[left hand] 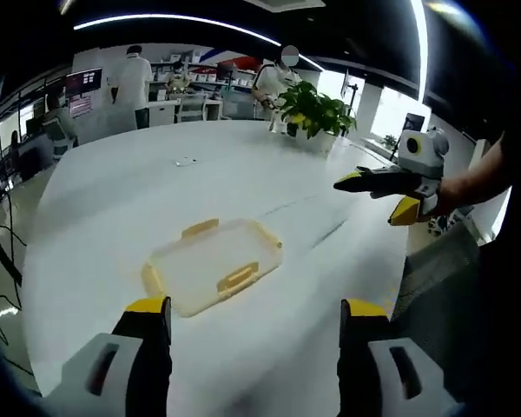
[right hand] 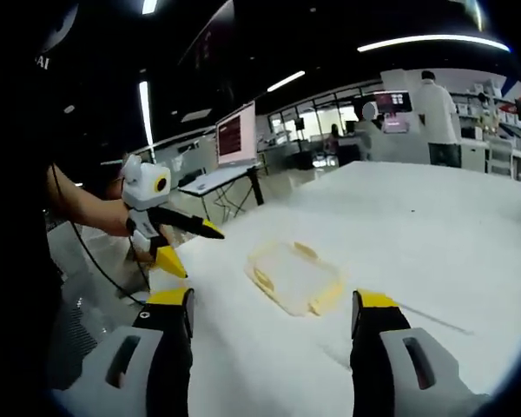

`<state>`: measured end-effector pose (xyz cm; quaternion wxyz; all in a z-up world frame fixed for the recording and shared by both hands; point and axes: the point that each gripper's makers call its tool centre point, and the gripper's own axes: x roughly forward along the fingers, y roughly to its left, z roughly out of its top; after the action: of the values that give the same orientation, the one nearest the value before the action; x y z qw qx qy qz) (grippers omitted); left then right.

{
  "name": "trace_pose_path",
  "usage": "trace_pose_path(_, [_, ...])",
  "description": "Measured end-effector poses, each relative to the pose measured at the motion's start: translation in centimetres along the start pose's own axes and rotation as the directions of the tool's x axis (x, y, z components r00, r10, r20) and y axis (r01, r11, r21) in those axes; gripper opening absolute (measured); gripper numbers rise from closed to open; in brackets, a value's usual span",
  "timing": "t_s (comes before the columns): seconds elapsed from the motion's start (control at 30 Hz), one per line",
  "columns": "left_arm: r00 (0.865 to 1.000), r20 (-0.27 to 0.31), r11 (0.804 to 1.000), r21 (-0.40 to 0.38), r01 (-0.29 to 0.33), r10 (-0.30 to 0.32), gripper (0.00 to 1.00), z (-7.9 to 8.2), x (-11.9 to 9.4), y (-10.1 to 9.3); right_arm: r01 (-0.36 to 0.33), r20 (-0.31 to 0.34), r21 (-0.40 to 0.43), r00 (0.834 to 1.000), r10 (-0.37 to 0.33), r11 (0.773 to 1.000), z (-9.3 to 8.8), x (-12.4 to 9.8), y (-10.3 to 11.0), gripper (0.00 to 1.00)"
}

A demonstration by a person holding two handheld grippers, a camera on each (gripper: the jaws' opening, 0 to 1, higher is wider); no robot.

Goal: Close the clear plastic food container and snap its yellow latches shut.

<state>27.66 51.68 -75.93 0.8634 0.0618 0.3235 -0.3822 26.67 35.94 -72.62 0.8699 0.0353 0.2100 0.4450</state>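
Note:
A clear plastic food container (left hand: 214, 264) with yellow latches lies flat on the white table (left hand: 243, 174), lid on top. My left gripper (left hand: 253, 311) hovers just short of it, jaws wide open and empty. The right gripper (left hand: 378, 195) comes in from the right, held by a hand above the table's edge, open. In the right gripper view the container (right hand: 293, 276) sits ahead of my open right gripper (right hand: 273, 304), and the left gripper (right hand: 187, 245) enters from the left, open.
A potted green plant (left hand: 317, 111) stands at the table's far side. A small object (left hand: 185, 162) lies on the table beyond the container. Several people (left hand: 132, 82) stand among desks and monitors. A laptop (right hand: 228, 143) sits on a side desk.

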Motion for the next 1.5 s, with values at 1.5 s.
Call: trace_pose_path(1.5, [0.967,-0.255,0.959,0.271,0.087,-0.015,0.73,-2.1,3.2,5.6,-0.132,-0.237,-0.218,0.968,0.079,0.967,-1.3,6.8,-2.1,0.66])
